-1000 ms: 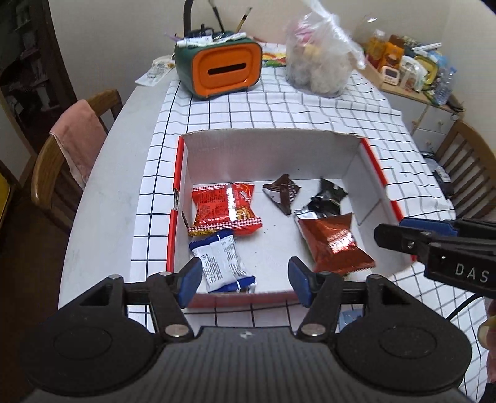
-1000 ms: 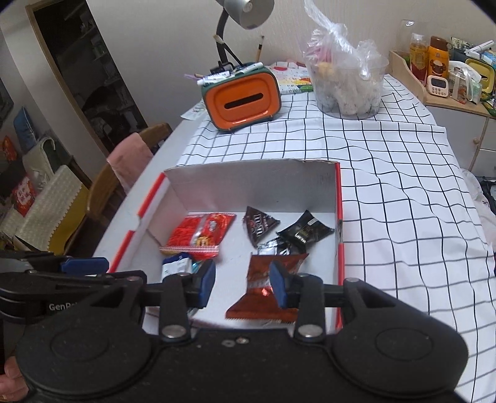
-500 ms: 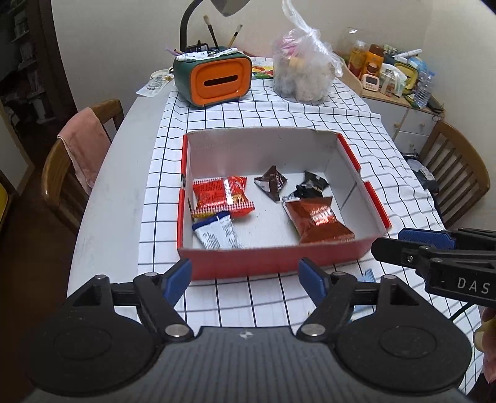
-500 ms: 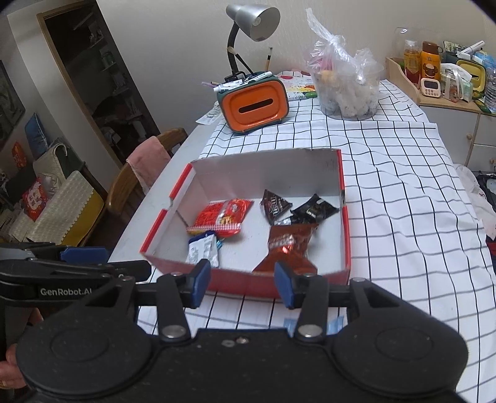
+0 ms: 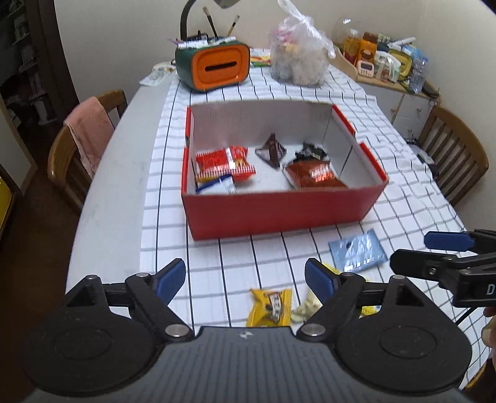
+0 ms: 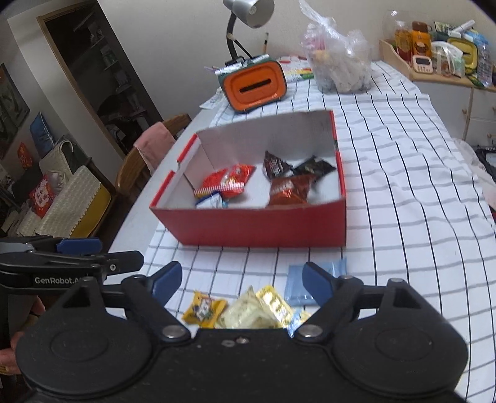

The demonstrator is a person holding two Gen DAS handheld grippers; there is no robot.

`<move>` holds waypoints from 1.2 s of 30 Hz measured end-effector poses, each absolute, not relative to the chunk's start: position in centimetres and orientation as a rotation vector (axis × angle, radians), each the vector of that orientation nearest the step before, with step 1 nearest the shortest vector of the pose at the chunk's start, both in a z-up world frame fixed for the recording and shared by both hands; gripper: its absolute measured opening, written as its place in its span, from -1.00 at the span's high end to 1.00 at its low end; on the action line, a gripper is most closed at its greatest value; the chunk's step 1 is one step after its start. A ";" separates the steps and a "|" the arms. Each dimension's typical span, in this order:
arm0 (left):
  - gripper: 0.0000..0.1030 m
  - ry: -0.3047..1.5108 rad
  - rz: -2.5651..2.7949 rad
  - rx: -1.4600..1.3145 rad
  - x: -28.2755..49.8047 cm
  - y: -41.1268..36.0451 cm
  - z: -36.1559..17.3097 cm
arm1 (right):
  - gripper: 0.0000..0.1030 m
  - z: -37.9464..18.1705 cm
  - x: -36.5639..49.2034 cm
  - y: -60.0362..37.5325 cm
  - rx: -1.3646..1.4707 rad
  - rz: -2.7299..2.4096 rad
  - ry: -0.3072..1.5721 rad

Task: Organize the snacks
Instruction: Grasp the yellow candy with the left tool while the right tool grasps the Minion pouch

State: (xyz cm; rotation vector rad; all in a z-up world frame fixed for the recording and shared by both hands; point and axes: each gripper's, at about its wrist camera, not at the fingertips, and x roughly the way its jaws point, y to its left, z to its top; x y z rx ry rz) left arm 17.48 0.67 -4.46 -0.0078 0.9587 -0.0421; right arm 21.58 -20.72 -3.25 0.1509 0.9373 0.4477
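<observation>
A red box [image 5: 279, 214] with a white inside stands on the checked cloth. It holds a red packet [image 5: 223, 162], a blue-white packet [image 5: 217, 184], a dark triangular packet [image 5: 271, 150], a black packet [image 5: 311, 152] and a brown-red packet [image 5: 313, 176]. In front of the box lie a yellow packet [image 5: 269, 307], pale yellow packets [image 5: 307, 308] and a blue-silver packet [image 5: 358, 251]. My left gripper [image 5: 245, 277] hovers over the yellow packet, its jaws opening, nothing between them. My right gripper [image 6: 241, 279] hangs above the loose packets [image 6: 245, 313], its jaws also opening and empty.
An orange and green pen holder [image 5: 217, 66] and a full plastic bag [image 5: 299, 62] stand behind the box. A grey lamp [image 6: 248, 12] rises at the back. Wooden chairs flank the table at left [image 5: 77, 148] and right [image 5: 455, 161]. A cluttered shelf [image 5: 387, 65] is far right.
Both grippers have drawn back from over the box to the near side of the table. Their jaws have widened, the right from nearly shut. Loose packets have come into view.
</observation>
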 end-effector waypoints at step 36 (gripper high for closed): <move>-0.64 1.176 -0.023 0.051 21.1 -1.7 -15.8 | -0.67 -14.4 19.3 -20.3 -0.288 0.486 1.028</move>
